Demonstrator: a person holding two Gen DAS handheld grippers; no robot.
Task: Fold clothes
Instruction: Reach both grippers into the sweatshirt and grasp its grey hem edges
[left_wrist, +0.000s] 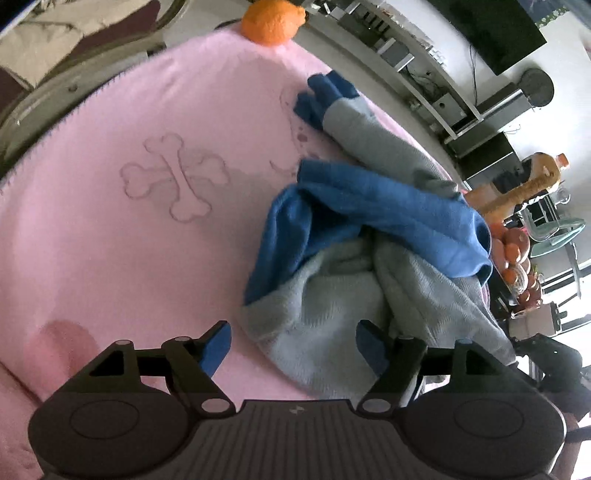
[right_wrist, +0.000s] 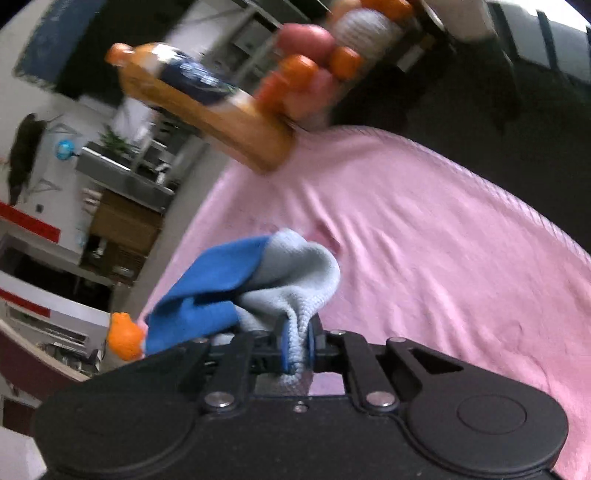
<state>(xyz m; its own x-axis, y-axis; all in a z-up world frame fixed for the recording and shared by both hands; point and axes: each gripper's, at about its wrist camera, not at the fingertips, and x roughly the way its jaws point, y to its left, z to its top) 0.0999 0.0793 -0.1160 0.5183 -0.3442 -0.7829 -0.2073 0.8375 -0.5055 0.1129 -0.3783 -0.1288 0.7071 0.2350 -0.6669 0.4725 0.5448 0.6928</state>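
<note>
A crumpled grey and blue garment (left_wrist: 354, 258) lies on the pink blanket (left_wrist: 129, 221), bunched toward the right side. My left gripper (left_wrist: 293, 345) hovers just over its near grey edge, open, with the cloth below the gap and neither pad pressing it. In the right wrist view my right gripper (right_wrist: 297, 345) is shut on a pinched fold of the same garment (right_wrist: 295, 273), the grey knit squeezed between the blue pads and a blue part hanging to the left.
An orange (left_wrist: 271, 20) sits at the blanket's far edge. An orange-juice bottle (right_wrist: 207, 107) and a heap of fruit (right_wrist: 314, 70) stand past the blanket's edge. The pink blanket (right_wrist: 443, 240) spreads wrinkled to the right. Shelves and furniture ring the room.
</note>
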